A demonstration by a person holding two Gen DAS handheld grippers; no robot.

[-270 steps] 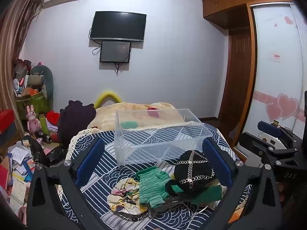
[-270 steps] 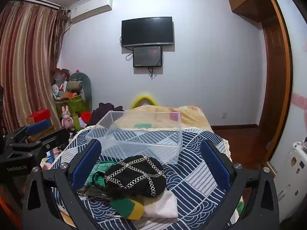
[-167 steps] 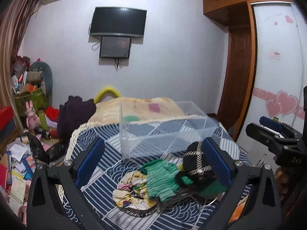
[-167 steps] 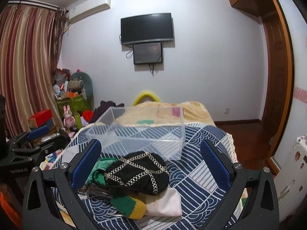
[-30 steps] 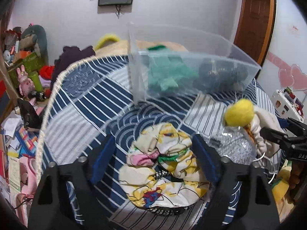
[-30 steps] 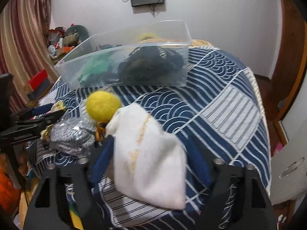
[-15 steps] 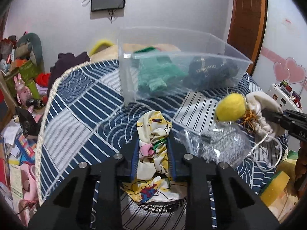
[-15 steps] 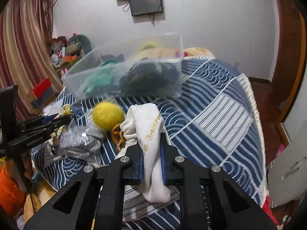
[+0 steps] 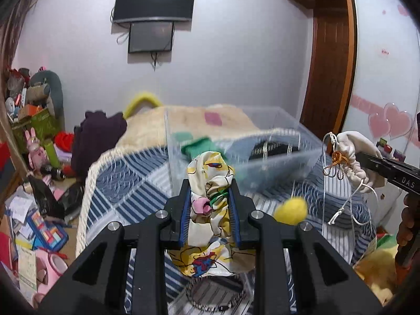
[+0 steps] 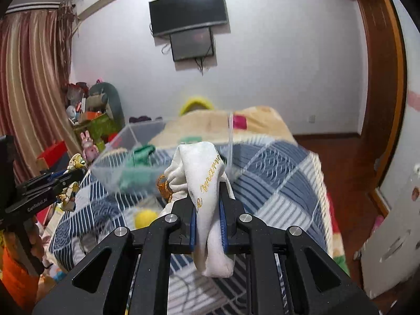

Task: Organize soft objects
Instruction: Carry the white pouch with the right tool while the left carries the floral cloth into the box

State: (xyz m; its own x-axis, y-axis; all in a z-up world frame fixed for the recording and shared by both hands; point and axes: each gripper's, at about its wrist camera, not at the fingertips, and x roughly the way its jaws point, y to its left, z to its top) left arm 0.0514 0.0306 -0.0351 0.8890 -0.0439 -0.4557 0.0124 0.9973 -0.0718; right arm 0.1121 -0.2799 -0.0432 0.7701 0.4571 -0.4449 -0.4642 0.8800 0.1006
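My left gripper [image 9: 210, 199] is shut on a yellow cartoon-print cloth [image 9: 210, 173] and holds it up above the bed. My right gripper [image 10: 208, 197] is shut on a white drawstring pouch [image 10: 204, 168] with gold lettering, also lifted; the pouch shows at the right of the left wrist view [image 9: 351, 155]. A yellow pompom [image 9: 291, 210] hangs or lies below the pouch, blurred. The clear plastic bin [image 9: 236, 141] stands ahead on the bed and holds a green knit item [image 9: 197, 147] and a black chained item [image 9: 273, 148].
The bed carries a blue patterned cover [image 9: 126, 178] and a beige blanket [image 9: 189, 115] behind the bin. Toys and papers clutter the floor at left [image 9: 31, 210]. A wardrobe door [image 9: 380, 78] stands at right. A chain strap [image 9: 215, 302] lies under my left gripper.
Both grippers have risen from the bed with their cloths. The view now looks over the bin rim, and the yellow pompom has dropped lower under the pouch.
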